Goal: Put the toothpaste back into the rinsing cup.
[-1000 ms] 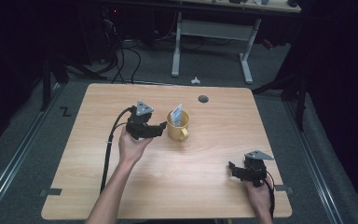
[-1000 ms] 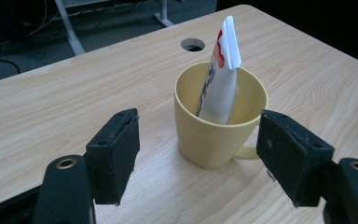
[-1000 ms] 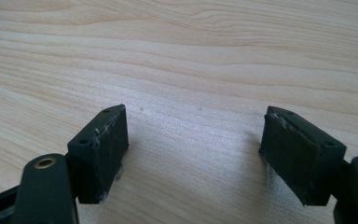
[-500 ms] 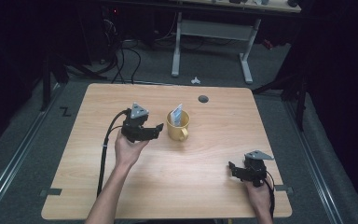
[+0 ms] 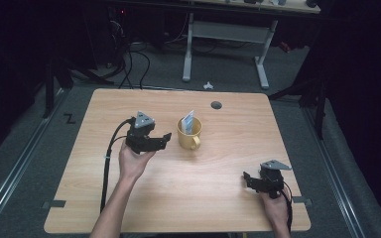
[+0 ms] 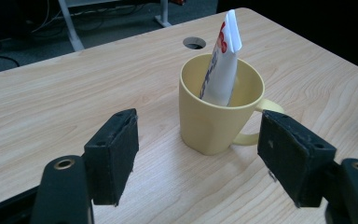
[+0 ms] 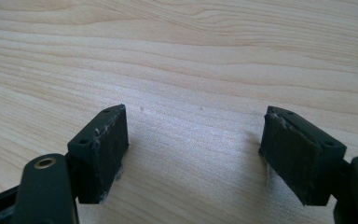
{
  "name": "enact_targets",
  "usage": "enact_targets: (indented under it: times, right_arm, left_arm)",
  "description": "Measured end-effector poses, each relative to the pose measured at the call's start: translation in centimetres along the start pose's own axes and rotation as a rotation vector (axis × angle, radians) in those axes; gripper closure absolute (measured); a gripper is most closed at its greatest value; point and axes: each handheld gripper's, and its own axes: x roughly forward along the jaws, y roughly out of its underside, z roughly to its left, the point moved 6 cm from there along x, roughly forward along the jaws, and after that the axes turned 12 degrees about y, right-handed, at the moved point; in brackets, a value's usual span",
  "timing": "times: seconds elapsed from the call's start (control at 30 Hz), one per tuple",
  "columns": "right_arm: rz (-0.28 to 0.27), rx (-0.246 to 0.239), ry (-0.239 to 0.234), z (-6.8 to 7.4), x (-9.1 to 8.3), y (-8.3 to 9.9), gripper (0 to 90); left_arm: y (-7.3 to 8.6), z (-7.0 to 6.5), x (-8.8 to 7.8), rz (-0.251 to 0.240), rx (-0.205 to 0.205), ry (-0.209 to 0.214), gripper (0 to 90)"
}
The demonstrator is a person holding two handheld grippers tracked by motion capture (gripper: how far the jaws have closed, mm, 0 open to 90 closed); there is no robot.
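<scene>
Yellow mug [image 6: 218, 112], holding an upright white sachet [image 6: 222, 60], stands mid-desk toward the far edge. My left gripper [image 5: 164, 138] hovers just beside it, fingers wide; my right gripper [image 5: 247, 180], near the right front corner, likewise wide.

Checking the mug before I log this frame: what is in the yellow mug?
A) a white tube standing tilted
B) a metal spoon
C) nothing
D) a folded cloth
A: the left gripper view shows a white tube leaning inside the yellow mug, its top above the rim.
</scene>
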Motion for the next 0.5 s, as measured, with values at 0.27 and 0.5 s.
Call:
enact_targets:
  times: [0.27,0.5]
  right_arm:
    - [0.0,0.0,0.0,0.0,0.0,0.0,23.1]
    - [0.0,-0.001,0.0,0.0,0.0,0.01,23.2]
  left_arm:
    - [0.51,0.01,-0.34,-0.002,-0.008,0.002,29.5]
    - [0.82,0.19,-0.97,-0.007,-0.016,-0.002,29.5]
